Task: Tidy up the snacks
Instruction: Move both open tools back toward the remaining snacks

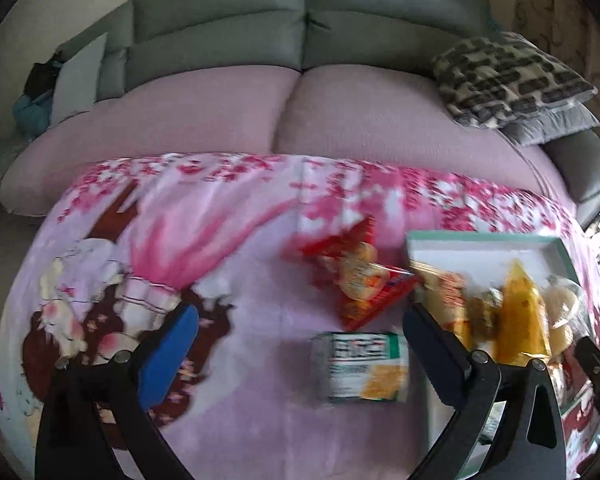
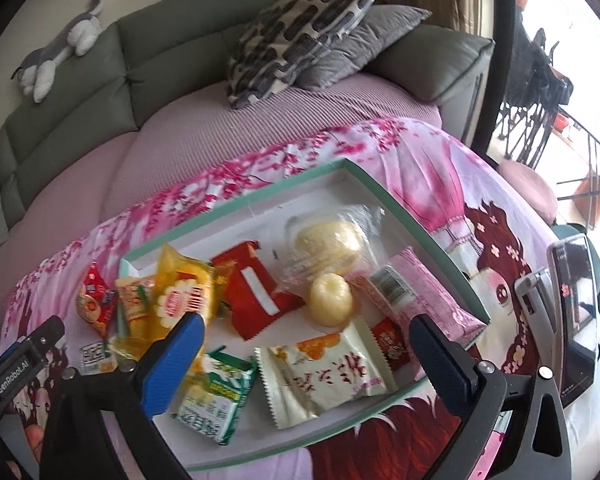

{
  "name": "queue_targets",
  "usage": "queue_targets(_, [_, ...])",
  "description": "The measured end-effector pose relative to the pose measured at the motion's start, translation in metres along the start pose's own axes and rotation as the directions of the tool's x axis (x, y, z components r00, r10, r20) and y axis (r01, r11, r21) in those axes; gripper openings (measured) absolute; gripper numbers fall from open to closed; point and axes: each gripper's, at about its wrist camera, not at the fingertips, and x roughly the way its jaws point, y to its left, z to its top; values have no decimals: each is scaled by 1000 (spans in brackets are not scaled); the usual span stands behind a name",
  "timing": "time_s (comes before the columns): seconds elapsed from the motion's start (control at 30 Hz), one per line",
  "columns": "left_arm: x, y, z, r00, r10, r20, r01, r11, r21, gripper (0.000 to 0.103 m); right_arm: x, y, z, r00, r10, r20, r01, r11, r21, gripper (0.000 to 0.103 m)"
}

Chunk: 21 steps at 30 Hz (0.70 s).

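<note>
Lying between spread left claw (image 1: 300,332) fingers, green-white packet (image 1: 360,366), right claw (image 2: 312,344) released above tray (image 2: 400,216).

Table under pink printed cloth (image 1: 228,240): tray (image 2: 236,204) at 3 o'clock; red packet (image 1: 356,280), green-white packet (image 1: 360,366) loose beside it.

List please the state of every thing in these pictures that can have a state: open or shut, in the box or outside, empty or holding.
Left gripper: jaws open, holding nothing.
Right gripper: jaws open, holding nothing.
Box: open, no lid on it, partly filled with snacks.
Red snack packet: outside the box, on the blanket.
Green and white packet: outside the box, lying flat.
Round cake: inside the box.
White packet: inside the box, sealed.
</note>
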Motion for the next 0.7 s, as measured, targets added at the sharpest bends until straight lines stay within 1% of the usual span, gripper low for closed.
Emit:
queue_targets(0.1, [-2, 23, 2, 999, 32, 9, -31, 999, -34, 102, -7, 12, 1, 999, 32, 18, -32, 999, -17, 103])
queue_targets(0.17, [-3, 38, 2, 998, 58, 22, -56, 997, -46, 102, -11, 27, 1, 997, 67, 25, -66, 997, -43, 103])
queue_targets(0.23, [-3, 51, 2, 996, 92, 17, -91, 994, -55, 102, -13, 43, 0, 996, 84, 24, -82, 994, -78, 103])
queue_targets(0.3, [-1, 65, 1, 994, 108, 7, -108, 991, -77, 102, -13, 63, -4, 993, 116, 10, -114, 985, -128, 103])
queue_targets(0.43, [5, 82, -2, 995, 93, -29, -96, 988, -119, 102, -11, 95, -15, 986, 163, -14, -163, 966, -200, 103])
queue_targets(0.53, [16, 82, -7, 996, 53, -73, -62, 990, -127, 102, -9, 114, -23, 977, 210, -33, -212, 947, -241, 103])
queue_targets(0.6, [25, 77, -10, 994, 35, -103, -47, 992, -117, 102, -4, 122, -27, 978, 202, -44, -206, 945, -253, 103])
queue_targets(0.63, [30, 73, -12, 992, 24, -124, -37, 994, -104, 102, -2, 124, -30, 981, 190, -48, -196, 946, -259, 103])
queue_targets(0.7, [35, 64, -14, 990, 9, -140, -22, 996, -92, 102, 3, 126, -32, 986, 157, -53, -166, 949, -268, 103])
